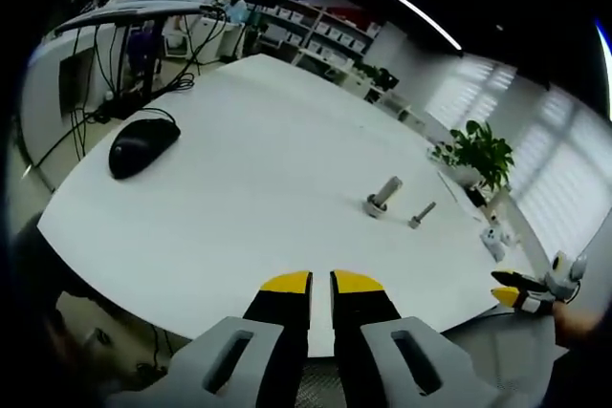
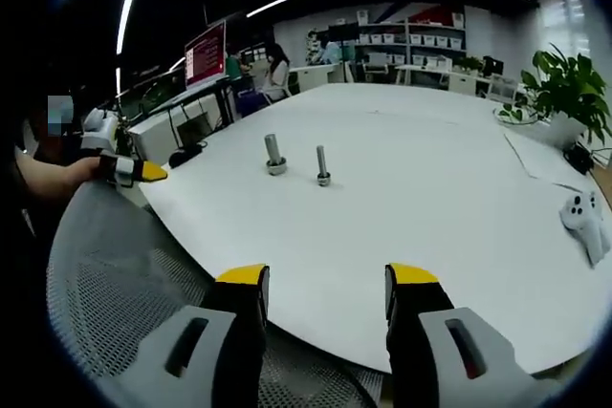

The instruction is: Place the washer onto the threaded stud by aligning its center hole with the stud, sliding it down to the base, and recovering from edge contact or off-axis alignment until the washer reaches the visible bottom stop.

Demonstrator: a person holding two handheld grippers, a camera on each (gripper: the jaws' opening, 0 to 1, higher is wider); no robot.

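Observation:
Two upright metal studs stand on the white table (image 1: 249,188). The thicker stud (image 1: 384,194) has a wider ring at its base; the thinner stud (image 1: 423,214) stands just right of it. My left gripper (image 1: 321,284) hovers at the table's near edge, well short of them, jaws together with nothing between. In the right gripper view the thicker stud (image 2: 274,154) and thinner stud (image 2: 322,165) stand mid-table, far ahead of my right gripper (image 2: 328,279), which is open and empty. The left gripper (image 2: 134,171), held by a hand, shows beyond the table's left edge.
A black mouse (image 1: 142,145) with cables lies at the far left. A white controller (image 2: 583,217) rests at the right, near a potted plant (image 2: 566,88). A grey mesh chair (image 2: 115,284) sits below the table edge. Desks, monitors and shelves stand behind.

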